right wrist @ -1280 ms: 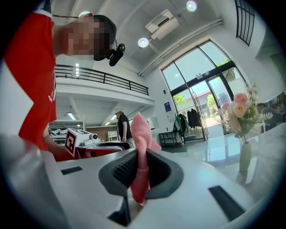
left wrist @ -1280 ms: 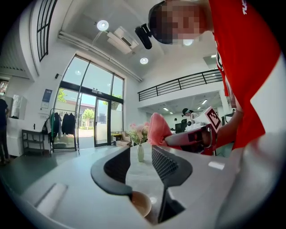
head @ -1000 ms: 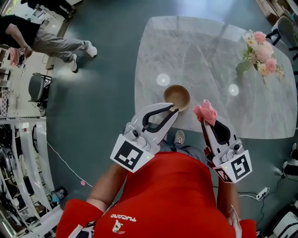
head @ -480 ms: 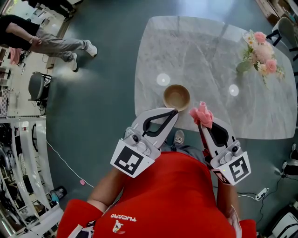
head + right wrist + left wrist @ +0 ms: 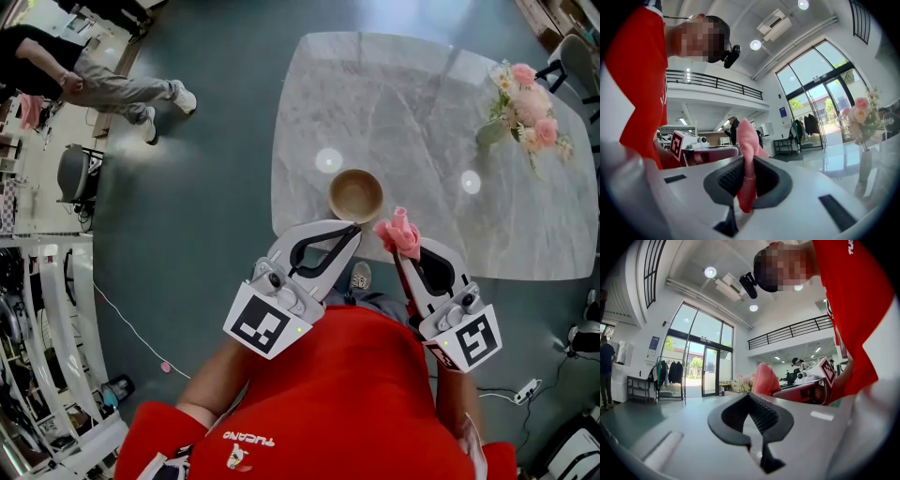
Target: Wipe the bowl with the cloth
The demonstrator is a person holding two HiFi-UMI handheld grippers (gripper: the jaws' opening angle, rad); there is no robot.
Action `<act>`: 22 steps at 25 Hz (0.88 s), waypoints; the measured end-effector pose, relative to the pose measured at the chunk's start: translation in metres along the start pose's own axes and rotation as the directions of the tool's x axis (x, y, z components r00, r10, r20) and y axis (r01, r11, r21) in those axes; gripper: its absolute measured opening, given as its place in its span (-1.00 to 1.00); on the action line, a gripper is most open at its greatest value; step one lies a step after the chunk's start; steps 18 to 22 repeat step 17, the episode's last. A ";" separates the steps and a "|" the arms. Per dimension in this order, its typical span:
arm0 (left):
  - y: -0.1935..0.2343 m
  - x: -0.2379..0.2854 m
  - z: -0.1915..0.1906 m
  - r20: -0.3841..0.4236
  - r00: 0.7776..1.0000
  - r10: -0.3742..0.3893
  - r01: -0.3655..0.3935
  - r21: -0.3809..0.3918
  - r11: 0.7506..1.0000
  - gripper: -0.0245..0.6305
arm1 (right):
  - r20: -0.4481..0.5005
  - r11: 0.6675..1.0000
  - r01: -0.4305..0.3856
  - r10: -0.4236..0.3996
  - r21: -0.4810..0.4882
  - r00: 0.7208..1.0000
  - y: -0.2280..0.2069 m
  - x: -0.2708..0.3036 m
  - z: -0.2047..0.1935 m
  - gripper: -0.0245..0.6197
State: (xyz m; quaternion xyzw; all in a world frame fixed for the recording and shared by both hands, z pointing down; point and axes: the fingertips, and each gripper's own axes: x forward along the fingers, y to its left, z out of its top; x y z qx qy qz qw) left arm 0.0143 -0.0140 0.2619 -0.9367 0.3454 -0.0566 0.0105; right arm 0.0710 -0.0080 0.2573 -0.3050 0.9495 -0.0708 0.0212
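Marble table (image 5: pixel 422 103) with bowl (image 5: pixel 355 196), flowers (image 5: pixel 527 105)

Table (image 5: pixel 422 103): pale veined marble look, glossy, mirrors lamps. Bowl (image 5: pixel 355 195): brown wood, smooth, faint sheen. Cloth (image 5: pixel 398 234): pink, soft textured weave, matt. Left gripper (image 5: pixel 352 226), right gripper (image 5: pixel 398 248): smooth white plastic shells. Pads (image 5: pixel 761 414): black, ribbed, matt. Floor (image 5: pixel 216 187): grey-green, shiny.

Left gripper (image 5: pixel 355 225) jaws together; right gripper (image 5: pixel 400 251) jaws on cloth (image 5: pixel 397 234)
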 end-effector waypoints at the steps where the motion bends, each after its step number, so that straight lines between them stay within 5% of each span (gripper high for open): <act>1: -0.001 0.000 0.000 -0.001 1.000 -0.001 0.001 0.000 1.000 -0.91 | 0.001 1.000 -0.001 0.001 0.000 1.000 0.000 0.000 0.000 -0.85; 22: 0.001 0.001 0.001 0.012 1.000 -0.003 0.003 -0.007 1.000 -0.91 | 0.005 1.000 -0.014 0.014 0.006 1.000 0.002 0.003 0.000 -0.85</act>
